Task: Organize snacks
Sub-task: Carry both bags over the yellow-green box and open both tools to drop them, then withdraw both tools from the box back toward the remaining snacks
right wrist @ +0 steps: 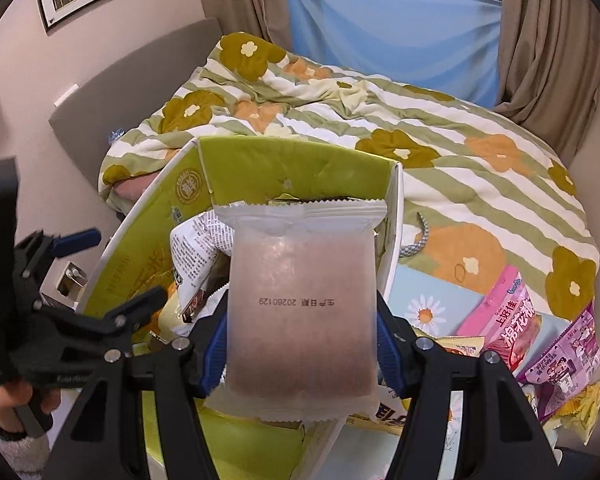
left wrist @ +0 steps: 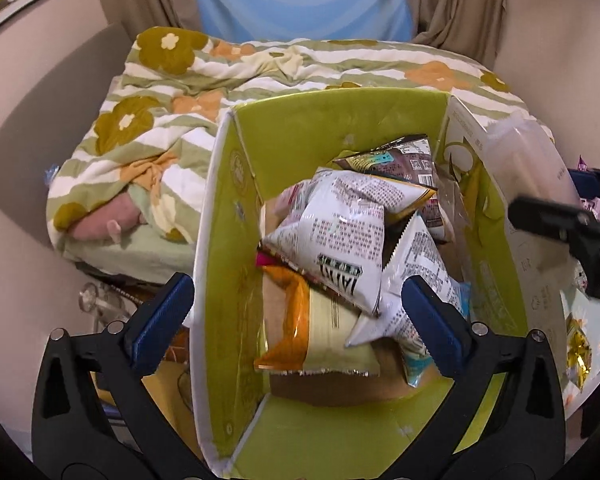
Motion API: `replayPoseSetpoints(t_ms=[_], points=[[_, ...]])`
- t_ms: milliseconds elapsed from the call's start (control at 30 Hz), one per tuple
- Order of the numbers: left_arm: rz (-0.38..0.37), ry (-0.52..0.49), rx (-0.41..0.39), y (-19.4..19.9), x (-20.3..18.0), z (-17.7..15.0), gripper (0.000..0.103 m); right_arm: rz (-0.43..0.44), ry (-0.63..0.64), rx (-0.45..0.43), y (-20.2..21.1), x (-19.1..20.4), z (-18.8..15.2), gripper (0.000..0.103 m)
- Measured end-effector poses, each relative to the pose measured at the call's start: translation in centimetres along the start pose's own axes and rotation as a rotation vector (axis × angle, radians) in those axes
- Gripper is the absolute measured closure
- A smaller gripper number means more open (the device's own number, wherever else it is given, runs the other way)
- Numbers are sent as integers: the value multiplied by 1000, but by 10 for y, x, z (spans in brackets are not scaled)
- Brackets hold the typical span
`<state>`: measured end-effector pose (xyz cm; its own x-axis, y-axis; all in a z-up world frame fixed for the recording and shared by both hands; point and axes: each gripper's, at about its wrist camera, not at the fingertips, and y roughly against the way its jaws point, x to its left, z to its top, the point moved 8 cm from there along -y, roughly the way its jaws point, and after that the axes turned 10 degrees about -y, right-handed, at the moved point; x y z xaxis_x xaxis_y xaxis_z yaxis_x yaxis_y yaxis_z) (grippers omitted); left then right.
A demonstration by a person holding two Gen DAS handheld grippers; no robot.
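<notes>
A green cardboard box [left wrist: 228,240] stands open below my left gripper [left wrist: 300,320]. Several snack bags lie in it: a white bag with black print [left wrist: 340,232], an orange-and-cream bag [left wrist: 324,340] and a brown bag [left wrist: 404,160]. The left gripper is open, its blue pads wide apart above the bags and pressing on nothing. My right gripper [right wrist: 302,344] is shut on a frosted white pack [right wrist: 300,304] with pinkish-brown contents, held upright over the box [right wrist: 260,168]. In the left wrist view that pack [left wrist: 520,152] shows at the box's right rim.
A bed with a striped floral quilt [right wrist: 440,128] lies behind the box. To the right, a pink bag [right wrist: 504,320], a purple bag [right wrist: 568,364] and other snacks rest on a daisy-print surface [right wrist: 428,308]. A hand [right wrist: 4,404] holds the left gripper [right wrist: 112,272].
</notes>
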<state>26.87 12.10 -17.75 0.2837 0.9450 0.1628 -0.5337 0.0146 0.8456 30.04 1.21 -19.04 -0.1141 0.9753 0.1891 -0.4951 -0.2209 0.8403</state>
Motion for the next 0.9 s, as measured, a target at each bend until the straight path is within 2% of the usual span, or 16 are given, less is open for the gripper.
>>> replayPoseSetpoints(t_ms=[367, 433, 467, 500, 667, 900], points=[[46, 75, 27, 1, 15, -14, 0, 66, 6, 72, -31, 11, 13, 43], [50, 82, 34, 0, 15, -18, 0, 83, -6, 64, -32, 10, 11, 29], [50, 85, 36, 0, 15, -20, 0, 85, -10, 60, -32, 9, 10, 7], [50, 88, 40, 0, 14, -22, 0, 85, -10, 60, -32, 8, 7, 0], [48, 99, 48, 2, 12, -27, 0, 67, -1, 63, -27, 1, -5, 0], [68, 88, 13, 20, 11, -20, 0, 60, -2, 8, -2, 0, -2, 0]])
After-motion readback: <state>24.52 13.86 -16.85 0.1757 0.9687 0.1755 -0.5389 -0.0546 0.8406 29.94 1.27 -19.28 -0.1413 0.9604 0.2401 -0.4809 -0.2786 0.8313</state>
